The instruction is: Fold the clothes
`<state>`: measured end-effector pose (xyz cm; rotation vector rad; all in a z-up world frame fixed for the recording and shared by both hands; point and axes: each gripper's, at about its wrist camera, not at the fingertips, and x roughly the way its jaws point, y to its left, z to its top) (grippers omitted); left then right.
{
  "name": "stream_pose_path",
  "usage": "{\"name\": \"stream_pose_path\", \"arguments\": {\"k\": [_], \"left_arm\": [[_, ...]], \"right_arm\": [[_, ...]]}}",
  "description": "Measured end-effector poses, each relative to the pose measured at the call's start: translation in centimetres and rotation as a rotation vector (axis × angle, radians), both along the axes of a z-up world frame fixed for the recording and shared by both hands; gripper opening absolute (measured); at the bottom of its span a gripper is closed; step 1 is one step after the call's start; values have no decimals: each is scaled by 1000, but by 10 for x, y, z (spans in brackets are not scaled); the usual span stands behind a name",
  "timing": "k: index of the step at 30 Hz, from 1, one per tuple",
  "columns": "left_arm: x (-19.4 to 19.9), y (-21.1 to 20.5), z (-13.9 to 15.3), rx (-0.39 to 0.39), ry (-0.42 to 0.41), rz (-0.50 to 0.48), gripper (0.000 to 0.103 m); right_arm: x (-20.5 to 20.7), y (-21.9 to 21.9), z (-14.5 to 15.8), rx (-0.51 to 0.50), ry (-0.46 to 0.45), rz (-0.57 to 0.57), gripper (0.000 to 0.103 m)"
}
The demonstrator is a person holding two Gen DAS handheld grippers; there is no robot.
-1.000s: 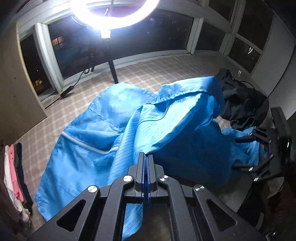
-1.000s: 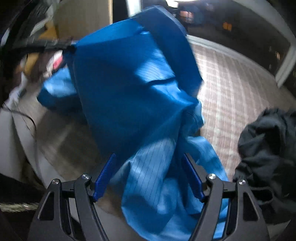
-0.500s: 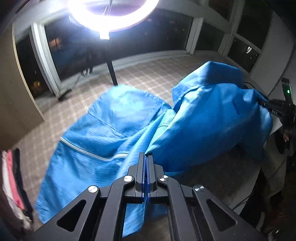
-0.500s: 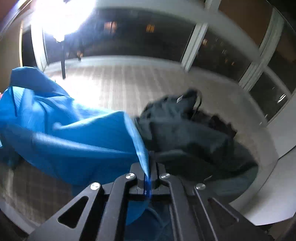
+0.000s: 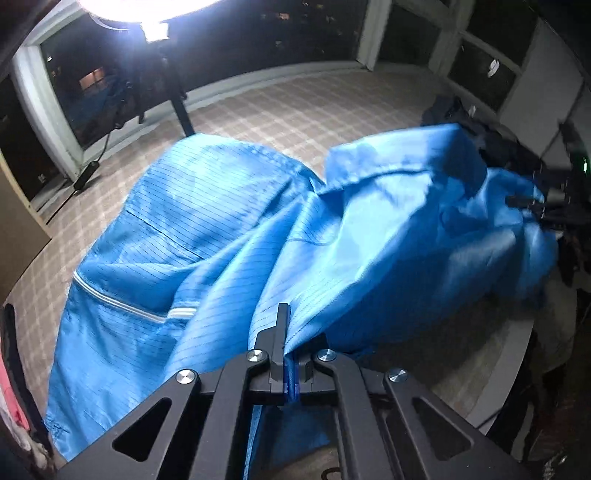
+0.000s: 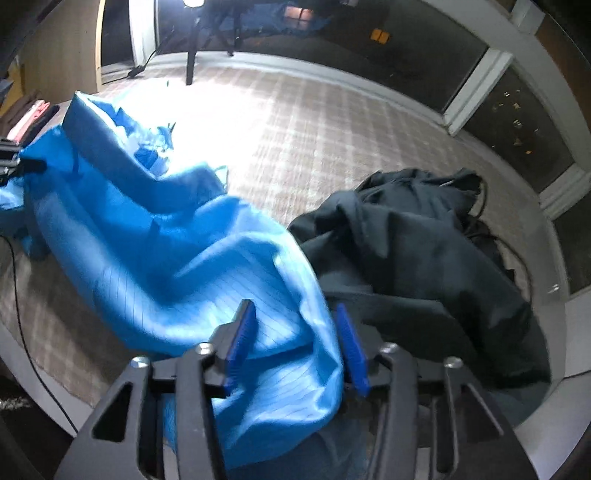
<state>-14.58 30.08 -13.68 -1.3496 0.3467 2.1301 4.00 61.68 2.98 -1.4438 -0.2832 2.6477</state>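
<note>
In the left wrist view, the left gripper [image 5: 286, 354] was clamped on an edge of the blue garment [image 5: 207, 236], which sprawled across the checked table surface [image 5: 295, 110]. Beyond the garment a bright lamp [image 5: 147, 7] on a dark stand lit dark windows [image 5: 258, 33]. In the right wrist view, the right gripper [image 6: 297, 341] had its fingers parted, with blue garment [image 6: 184, 266] cloth draped between them. A dark clothes pile [image 6: 413, 258] lay touching the garment's right side, on the same checked surface [image 6: 314, 129].
</note>
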Motion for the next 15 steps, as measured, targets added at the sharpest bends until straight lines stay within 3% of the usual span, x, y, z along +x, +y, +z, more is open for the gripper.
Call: {"name": "stream_pose_path", "arguments": {"k": [1, 4, 7, 11, 13, 15], "left_arm": [[-2, -5, 7, 10, 11, 15, 0], [-5, -34, 55, 54, 86, 70, 0], [2, -71, 135, 105, 220, 112, 0], [44, -112, 261, 101, 497, 137, 0], [70, -134, 316, 78, 618, 153, 0], [97, -159, 359, 67, 685, 152, 0]], "right_arm": [[2, -4, 15, 4, 40, -3, 1], [6, -16, 62, 14, 161, -11, 0], [11, -28, 108, 25, 283, -19, 0], [18, -46, 172, 40, 448, -27, 0], [30, -71, 233, 51, 573, -3, 0], [47, -97, 285, 79, 672, 12, 0]]}}
